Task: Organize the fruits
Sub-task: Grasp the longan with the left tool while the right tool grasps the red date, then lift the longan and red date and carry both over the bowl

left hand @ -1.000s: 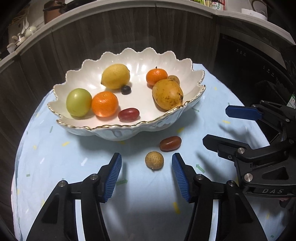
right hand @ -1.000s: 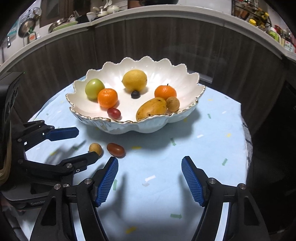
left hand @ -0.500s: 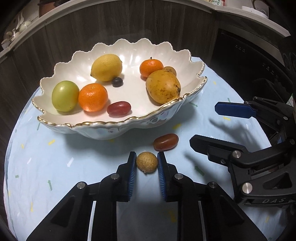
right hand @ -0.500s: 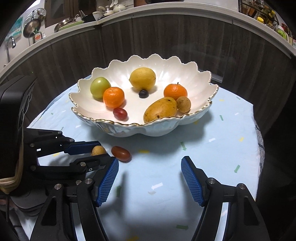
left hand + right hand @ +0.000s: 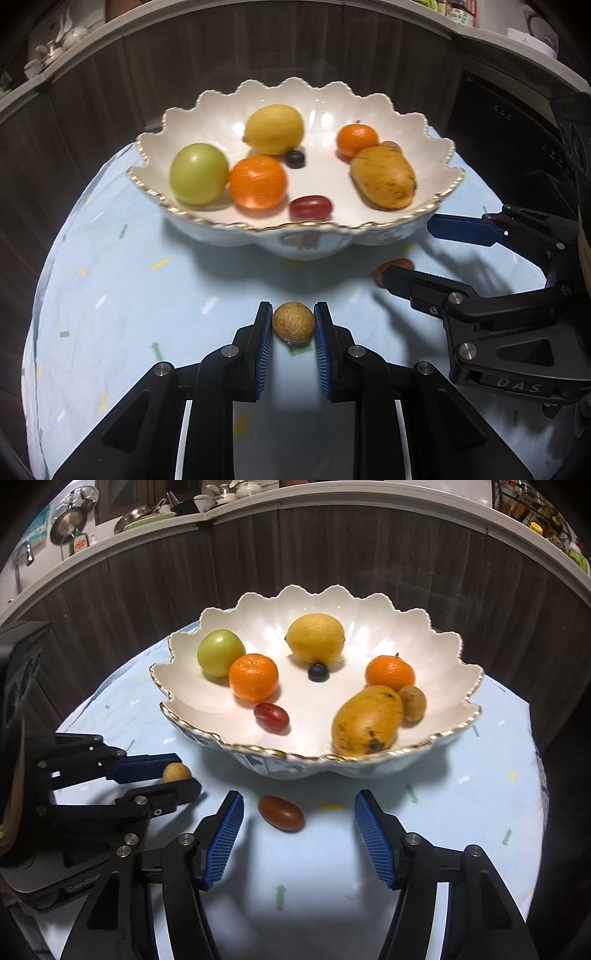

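Observation:
My left gripper (image 5: 293,325) is shut on a small round brown longan (image 5: 293,324) and holds it above the blue cloth; it also shows in the right wrist view (image 5: 176,771). A white scalloped bowl (image 5: 295,240) holds a lemon (image 5: 274,128), a green fruit (image 5: 198,173), two oranges, a mango (image 5: 384,176), a red grape tomato (image 5: 309,207), a blueberry and a longan. A second red grape tomato (image 5: 281,813) lies on the cloth in front of the bowl. My right gripper (image 5: 299,834) is open, its fingers either side of and just behind that tomato.
The round table is covered by a light blue cloth (image 5: 461,812) and its edge curves close on all sides. A dark wood-panelled counter wall (image 5: 332,554) rises behind the bowl, with kitchenware on top.
My left gripper closed on the longan and lifted it off the cloth. My right gripper moved forward toward the loose red tomato and the bowl.

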